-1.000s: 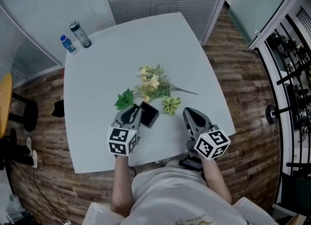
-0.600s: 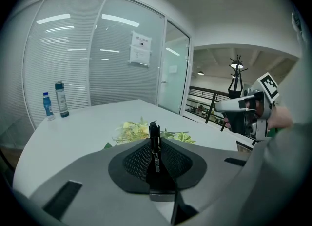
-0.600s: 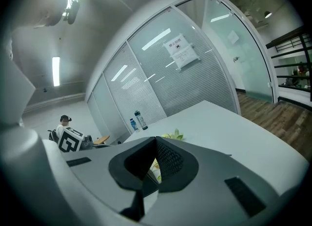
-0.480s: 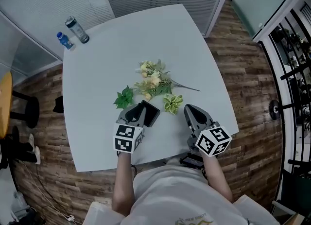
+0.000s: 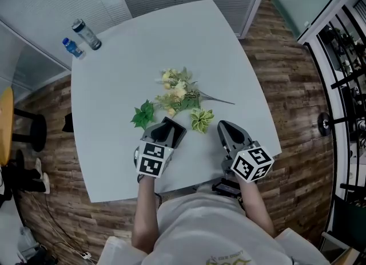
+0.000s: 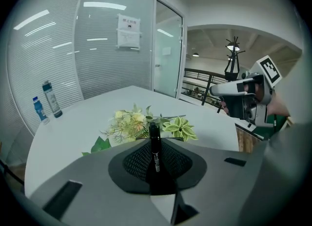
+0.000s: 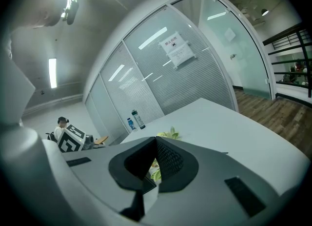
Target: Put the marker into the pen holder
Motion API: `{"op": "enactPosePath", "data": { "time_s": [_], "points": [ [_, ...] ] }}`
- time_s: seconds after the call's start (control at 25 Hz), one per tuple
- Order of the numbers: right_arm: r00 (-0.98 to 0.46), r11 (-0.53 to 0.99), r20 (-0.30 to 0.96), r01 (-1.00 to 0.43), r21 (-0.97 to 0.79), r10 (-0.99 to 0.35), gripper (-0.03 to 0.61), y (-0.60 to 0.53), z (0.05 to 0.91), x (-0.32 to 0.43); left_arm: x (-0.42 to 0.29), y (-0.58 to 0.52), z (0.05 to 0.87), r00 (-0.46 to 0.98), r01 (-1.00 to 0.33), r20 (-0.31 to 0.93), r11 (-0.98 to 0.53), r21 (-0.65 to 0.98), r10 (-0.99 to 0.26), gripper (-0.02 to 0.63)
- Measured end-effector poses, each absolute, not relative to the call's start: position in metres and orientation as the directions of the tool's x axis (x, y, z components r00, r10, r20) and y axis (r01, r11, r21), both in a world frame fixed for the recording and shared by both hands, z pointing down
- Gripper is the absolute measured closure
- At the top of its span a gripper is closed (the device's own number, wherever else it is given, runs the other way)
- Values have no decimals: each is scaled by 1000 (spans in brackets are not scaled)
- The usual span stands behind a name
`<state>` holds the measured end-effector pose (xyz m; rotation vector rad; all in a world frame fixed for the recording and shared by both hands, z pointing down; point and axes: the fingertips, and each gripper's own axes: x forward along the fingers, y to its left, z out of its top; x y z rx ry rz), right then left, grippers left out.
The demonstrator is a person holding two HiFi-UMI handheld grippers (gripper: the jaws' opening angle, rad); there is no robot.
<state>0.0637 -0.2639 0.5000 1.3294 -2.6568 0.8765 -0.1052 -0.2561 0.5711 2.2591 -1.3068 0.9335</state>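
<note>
A black marker (image 6: pixel 154 148) stands upright between the jaws of my left gripper (image 6: pixel 154 133), which is shut on it. In the head view the left gripper (image 5: pixel 162 134) hangs over the near left part of the black square pen holder (image 5: pixel 176 130) and hides that part. The marker itself cannot be made out in the head view. My right gripper (image 5: pixel 227 129) rests over the table to the right of the holder, apart from it. Its jaws (image 7: pixel 156 140) meet at the tips with nothing between them.
A bunch of artificial flowers and leaves (image 5: pixel 177 95) lies just beyond the holder on the white table (image 5: pixel 114 86). Two bottles (image 5: pixel 86 34) stand at the far left corner. The table's near edge is close to the person's body.
My left gripper has moved forward and down with the marker and now overlaps the pen holder. The right gripper has sunk slightly near the front edge.
</note>
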Motion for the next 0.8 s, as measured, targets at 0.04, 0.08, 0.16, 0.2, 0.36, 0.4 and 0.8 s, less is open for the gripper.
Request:
{"op": "enactPosePath", "data": {
  "time_s": [0.04,0.08,0.16,0.2,0.36,0.4,0.8],
  "points": [
    [-629,469,281,-750,-467,-725,562,-264,501,65,-105,-256,574,345,-864,709,-503,-16,-615,554],
    [-627,466,283,-751,-468,-726,562,-265,502,66,-106,-257,576,338,-866,716,-500,-19,-611,554],
    [-622,461,285,-754,-467,-729,562,-265,503,69,-107,-256,581,326,-868,731,-495,-19,-599,553],
    [-620,460,285,-756,-467,-731,563,-265,504,70,-106,-256,584,322,-869,738,-495,-19,-593,554],
    [-615,454,284,-758,-468,-736,563,-267,504,74,-105,-256,593,304,-857,765,-514,-40,-568,552],
    [-614,453,283,-759,-468,-736,563,-266,504,74,-105,-256,594,300,-854,771,-518,-45,-562,552],
    [-616,454,282,-757,-471,-736,561,-264,503,71,-102,-253,595,286,-829,797,-555,-73,-532,546]
  ]
}}
